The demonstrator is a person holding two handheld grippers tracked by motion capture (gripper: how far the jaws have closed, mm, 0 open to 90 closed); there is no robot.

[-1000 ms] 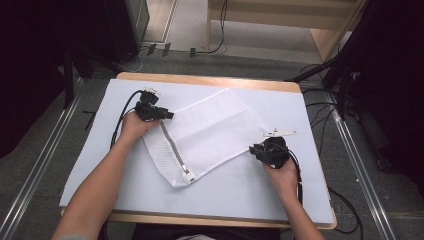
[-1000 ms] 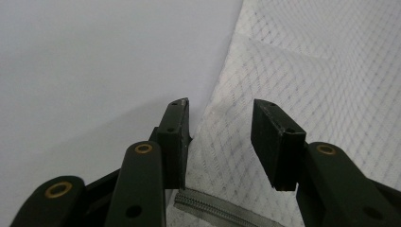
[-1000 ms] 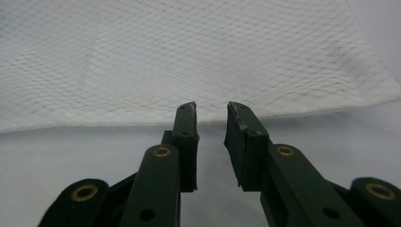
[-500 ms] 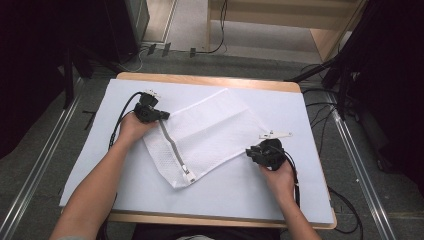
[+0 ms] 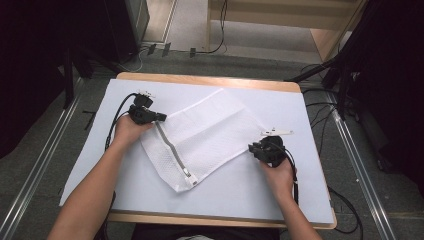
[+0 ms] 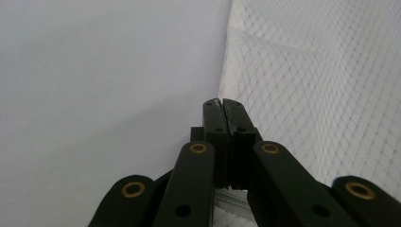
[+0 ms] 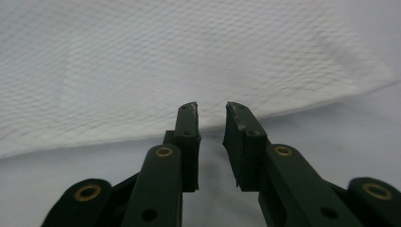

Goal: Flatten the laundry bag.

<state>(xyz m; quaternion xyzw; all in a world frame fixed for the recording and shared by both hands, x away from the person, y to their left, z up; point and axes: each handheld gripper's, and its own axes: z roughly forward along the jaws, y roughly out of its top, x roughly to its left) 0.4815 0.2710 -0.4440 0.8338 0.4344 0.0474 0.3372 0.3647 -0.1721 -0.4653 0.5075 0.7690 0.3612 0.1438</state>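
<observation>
Closing within the last second, the left gripper (image 5: pixel 161 117) is now clamping the mesh bag (image 5: pixel 210 132) at its zipper (image 5: pixel 172 150) corner on the table (image 5: pixel 75 160). Right gripper (image 5: pixel 254 150) is waiting unclenched beside the bag's right edge; it should be nipping the hem squarely.

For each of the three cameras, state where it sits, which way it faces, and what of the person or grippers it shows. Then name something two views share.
High view: above the person's side, looking forward and down on the table; both forearms, left gripper, right gripper.
Left gripper view: rides on the left gripper, along its closed jaws at the mesh bag.
Right gripper view: rides on the right gripper, along parted jaws toward the bag's edge.
Shared: the mesh bag.
</observation>
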